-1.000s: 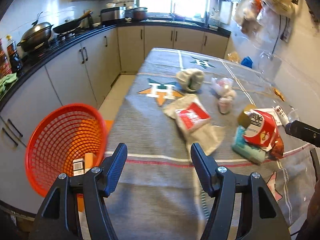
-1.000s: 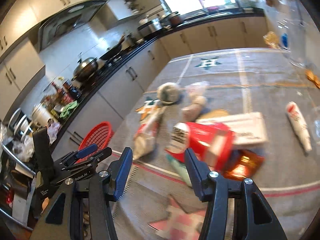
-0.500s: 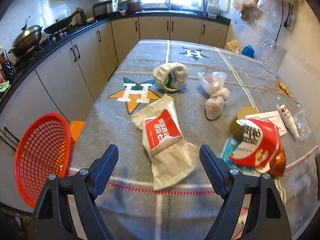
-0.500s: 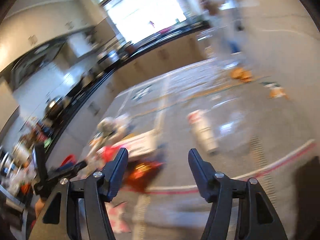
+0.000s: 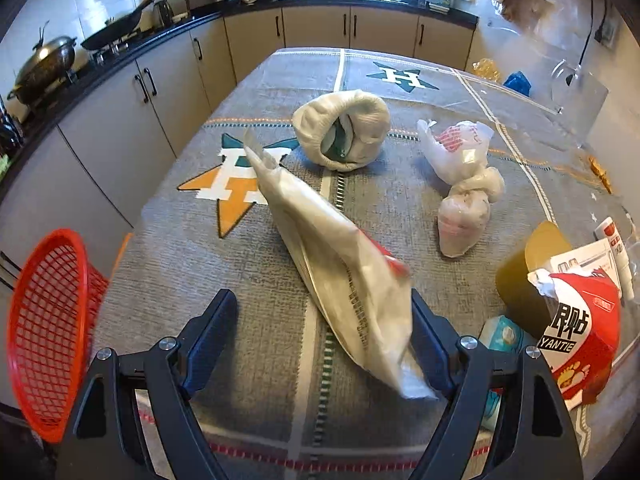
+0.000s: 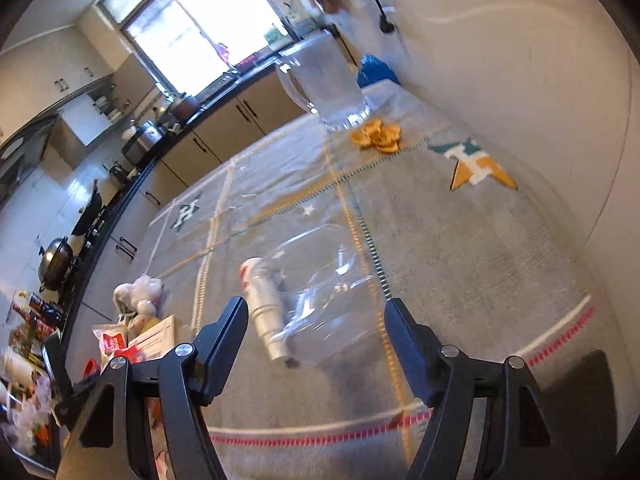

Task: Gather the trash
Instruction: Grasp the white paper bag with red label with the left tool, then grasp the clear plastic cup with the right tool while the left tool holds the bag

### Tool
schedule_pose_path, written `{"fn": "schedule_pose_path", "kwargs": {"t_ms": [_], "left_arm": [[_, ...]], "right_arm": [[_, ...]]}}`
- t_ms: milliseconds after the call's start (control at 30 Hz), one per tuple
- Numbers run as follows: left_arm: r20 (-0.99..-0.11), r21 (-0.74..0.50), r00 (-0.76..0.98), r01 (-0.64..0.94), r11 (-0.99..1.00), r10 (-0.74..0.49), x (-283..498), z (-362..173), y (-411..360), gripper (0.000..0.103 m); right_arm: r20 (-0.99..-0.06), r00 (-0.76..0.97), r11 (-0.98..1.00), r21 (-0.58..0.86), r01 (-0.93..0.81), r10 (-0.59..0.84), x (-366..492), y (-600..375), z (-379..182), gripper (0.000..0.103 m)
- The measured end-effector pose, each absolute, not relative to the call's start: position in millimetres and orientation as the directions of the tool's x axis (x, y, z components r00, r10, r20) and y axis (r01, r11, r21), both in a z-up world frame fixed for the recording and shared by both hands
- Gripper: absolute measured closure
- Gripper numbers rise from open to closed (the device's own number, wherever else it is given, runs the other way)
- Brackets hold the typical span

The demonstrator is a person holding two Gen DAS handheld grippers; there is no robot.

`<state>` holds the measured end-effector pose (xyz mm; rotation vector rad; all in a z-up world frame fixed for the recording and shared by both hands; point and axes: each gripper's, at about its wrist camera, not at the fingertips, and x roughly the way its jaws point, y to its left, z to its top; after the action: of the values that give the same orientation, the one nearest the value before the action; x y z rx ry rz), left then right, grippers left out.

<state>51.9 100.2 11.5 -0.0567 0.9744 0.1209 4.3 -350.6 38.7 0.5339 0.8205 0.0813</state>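
both tongs spread wide: left gripper point(image 5: 324, 334) straddles the crumpled white paper bag point(image 5: 340, 276) right of the red mesh basket point(image 5: 48, 332), right gripper point(image 6: 316, 330), jaws just widened, eyes the clear plastic bag point(image 6: 320, 296); next, pinch

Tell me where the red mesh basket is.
In the left wrist view the red mesh plastic basket sits at the lower left, off the left edge of the grey cloth-covered table, in front of the beige cabinets.
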Motion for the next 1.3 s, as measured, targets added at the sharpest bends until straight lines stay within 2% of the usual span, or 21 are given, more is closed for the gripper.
{"fn": "schedule_pose_path", "kwargs": {"t_ms": [267, 300, 333, 367, 400, 433, 467, 500, 867, 1067, 1300], "left_arm": [[-0.822, -0.019, 0.566, -0.126, 0.992, 0.056, 59, 12, 102, 0.021], [-0.821, -0.023, 0.569, -0.127, 0.992, 0.053, 60, 12, 101, 0.021], [-0.819, -0.023, 0.572, -0.126, 0.992, 0.053, 61, 12, 100, 0.021], [-0.817, -0.021, 0.575, -0.123, 0.992, 0.054, 61, 12, 100, 0.027], [-0.811, -0.011, 0.581, -0.121, 0.993, 0.062, 60, 13, 98, 0.039], [-0.808, -0.006, 0.585, -0.117, 0.993, 0.065, 59, 14, 98, 0.045], [-0.806, -0.006, 0.588, -0.113, 0.994, 0.062, 58, 14, 97, 0.056], [-0.806, -0.014, 0.59, -0.111, 0.994, 0.054, 57, 15, 98, 0.057], [-0.771, -0.06, 0.637, -0.076, 0.995, 0.003, 21, 31, 104, 0.06], [-0.726, -0.064, 0.688, -0.052, 0.997, -0.01, -7, 52, 98, 0.06], [-0.697, -0.036, 0.717, -0.006, 0.999, -0.02, -30, 64, 84, 0.06]], "right_arm": [[-0.704, 0.647, 0.871, 0.476, 0.123, 0.293, 29, -344, 14, 0.029], [-0.703, 0.645, 0.873, 0.475, 0.111, 0.3, 29, -340, 13, 0.04], [-0.707, 0.639, 0.879, 0.467, 0.099, 0.304, 28, -336, 12, 0.046], [-0.705, 0.64, 0.88, 0.466, 0.093, 0.306, 29, -335, 12, 0.047], [-0.7, 0.642, 0.881, 0.466, 0.081, 0.312, 27, -332, 13, 0.048], [-0.697, 0.645, 0.883, 0.464, 0.072, 0.314, 25, -330, 15, 0.049], [-0.694, 0.648, 0.885, 0.461, 0.066, 0.314, 24, -329, 15, 0.049], [-0.692, 0.651, 0.887, 0.457, 0.06, 0.312, 21, -327, 16, 0.049], [-0.631, 0.702, 0.877, 0.481, 0.02, 0.33, -13, -318, 35, 0.05], [-0.587, 0.72, 0.867, 0.497, -0.04, 0.37, -30, -303, 56, 0.05], [-0.576, 0.696, 0.862, 0.492, -0.125, 0.429, -41, -268, 65, 0.05]]}}
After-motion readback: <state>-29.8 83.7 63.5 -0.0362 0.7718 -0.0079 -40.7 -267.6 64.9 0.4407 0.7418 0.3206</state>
